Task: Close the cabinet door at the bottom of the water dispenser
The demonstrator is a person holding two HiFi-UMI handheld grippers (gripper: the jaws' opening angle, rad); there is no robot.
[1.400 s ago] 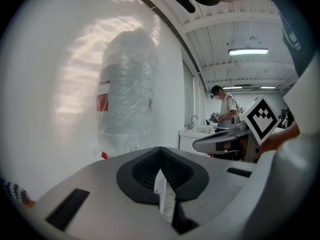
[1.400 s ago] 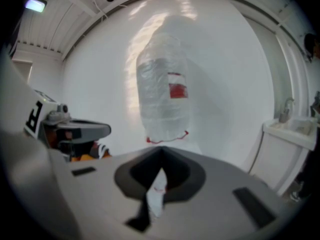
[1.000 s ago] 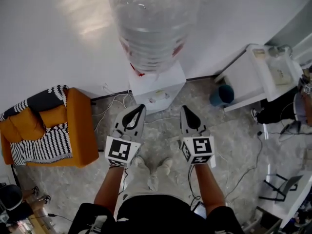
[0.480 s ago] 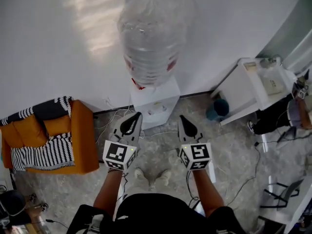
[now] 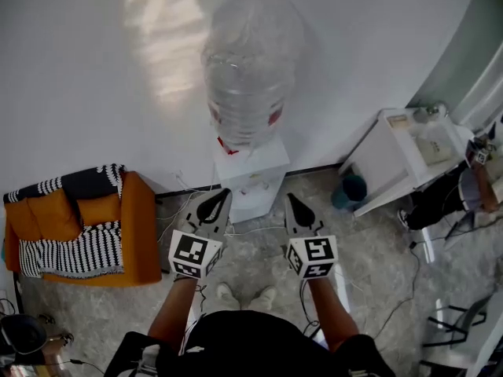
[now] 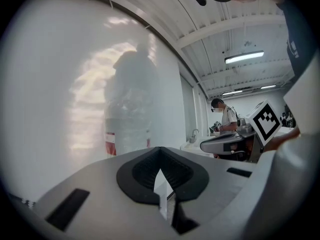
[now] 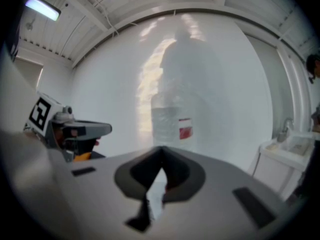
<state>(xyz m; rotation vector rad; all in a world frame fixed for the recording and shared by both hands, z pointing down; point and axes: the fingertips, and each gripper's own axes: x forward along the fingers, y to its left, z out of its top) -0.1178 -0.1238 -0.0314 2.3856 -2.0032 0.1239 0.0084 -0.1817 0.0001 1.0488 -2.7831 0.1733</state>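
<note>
Two tools, left tongs (image 5: 223, 192) and right tongs (image 5: 290, 197), both pressed together and empty, aimed toward 12 o'clock at water dispenser (image 5: 253, 173); shut tips probably meant for pushing, not gripping. Task's cabinet door low on its front, too foreshortened to read.

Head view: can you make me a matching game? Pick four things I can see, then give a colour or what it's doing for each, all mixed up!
Things:
1. bottle
2. sofa
3. bin
4. right gripper

Match with:
A. orange
B. shut, holding nothing
C. see-through
D. dark teal

Pairs: 1-C, 2-A, 3-D, 4-B.
</note>
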